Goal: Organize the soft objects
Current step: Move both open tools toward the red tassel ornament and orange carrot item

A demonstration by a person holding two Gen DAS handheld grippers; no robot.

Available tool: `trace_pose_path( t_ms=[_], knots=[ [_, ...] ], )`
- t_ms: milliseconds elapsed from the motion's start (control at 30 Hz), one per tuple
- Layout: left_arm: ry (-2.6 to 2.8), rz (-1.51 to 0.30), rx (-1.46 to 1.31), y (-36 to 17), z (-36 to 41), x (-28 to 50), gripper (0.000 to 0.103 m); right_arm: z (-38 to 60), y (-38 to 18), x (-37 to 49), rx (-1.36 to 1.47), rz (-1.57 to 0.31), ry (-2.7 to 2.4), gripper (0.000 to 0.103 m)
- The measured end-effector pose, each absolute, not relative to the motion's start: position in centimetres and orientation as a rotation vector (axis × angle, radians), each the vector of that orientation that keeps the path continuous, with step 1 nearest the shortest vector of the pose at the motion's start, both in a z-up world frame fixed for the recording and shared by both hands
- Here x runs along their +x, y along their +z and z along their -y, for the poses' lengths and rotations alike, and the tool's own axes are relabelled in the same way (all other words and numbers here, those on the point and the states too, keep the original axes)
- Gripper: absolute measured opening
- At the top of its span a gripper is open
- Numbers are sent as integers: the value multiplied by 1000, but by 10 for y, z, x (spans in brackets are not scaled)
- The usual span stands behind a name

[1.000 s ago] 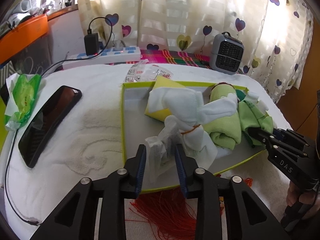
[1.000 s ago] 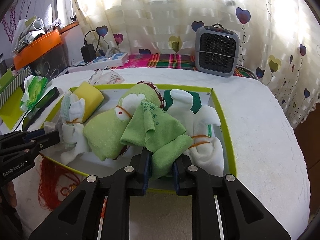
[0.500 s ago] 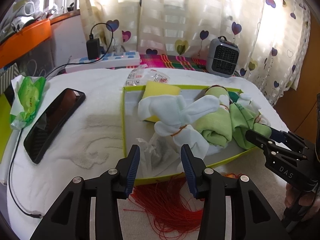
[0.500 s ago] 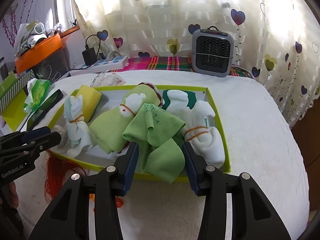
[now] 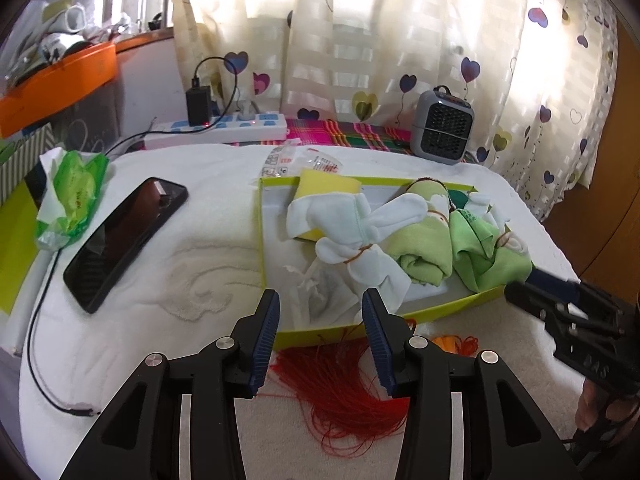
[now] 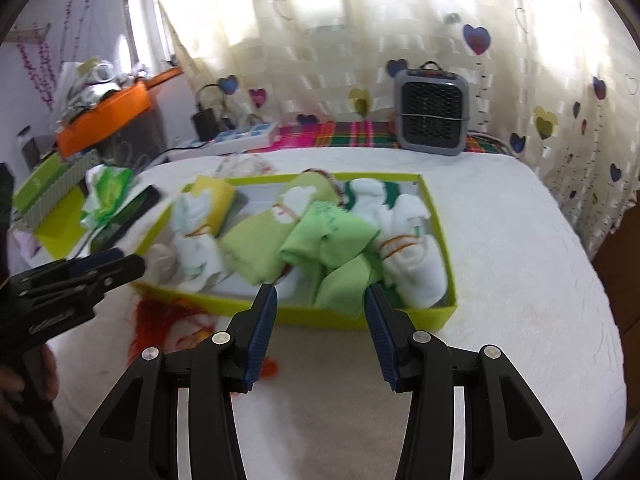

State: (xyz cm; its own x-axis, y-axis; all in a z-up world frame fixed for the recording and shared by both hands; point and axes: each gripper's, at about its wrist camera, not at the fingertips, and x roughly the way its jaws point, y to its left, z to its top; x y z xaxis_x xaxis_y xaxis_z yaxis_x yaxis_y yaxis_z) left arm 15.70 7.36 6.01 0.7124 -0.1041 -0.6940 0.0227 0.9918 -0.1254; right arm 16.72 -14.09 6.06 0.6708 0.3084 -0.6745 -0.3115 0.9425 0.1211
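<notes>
White bedding (image 6: 500, 280) carried our green box (image 6: 444, 312); cloths (image 6: 332, 240) lay inside it. We kept left gripper (image 5: 320, 316) and right gripper (image 6: 320, 308) released, empty, just short of its near wall.

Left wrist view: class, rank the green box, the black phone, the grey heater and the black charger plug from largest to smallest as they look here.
1. green box
2. black phone
3. grey heater
4. black charger plug

The heater and plug stand farther back, so their true sizes may be greater than they look.
</notes>
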Motion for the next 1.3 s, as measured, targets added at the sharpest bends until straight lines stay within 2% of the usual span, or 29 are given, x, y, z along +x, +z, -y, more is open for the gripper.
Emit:
trace_pose_path(
  t_ms=[833,1000,1300],
  knots=[
    [-87,-768,-166,56,-94,126,42,88,29,152,-112,-857,459,47],
    [-110,-774,-175,55,-94,123,42,85,23,156,-106,-879,462,38],
    [-122,-780,-175,54,-92,124,42,84,18,162,-131,-901,429,37]
  ],
)
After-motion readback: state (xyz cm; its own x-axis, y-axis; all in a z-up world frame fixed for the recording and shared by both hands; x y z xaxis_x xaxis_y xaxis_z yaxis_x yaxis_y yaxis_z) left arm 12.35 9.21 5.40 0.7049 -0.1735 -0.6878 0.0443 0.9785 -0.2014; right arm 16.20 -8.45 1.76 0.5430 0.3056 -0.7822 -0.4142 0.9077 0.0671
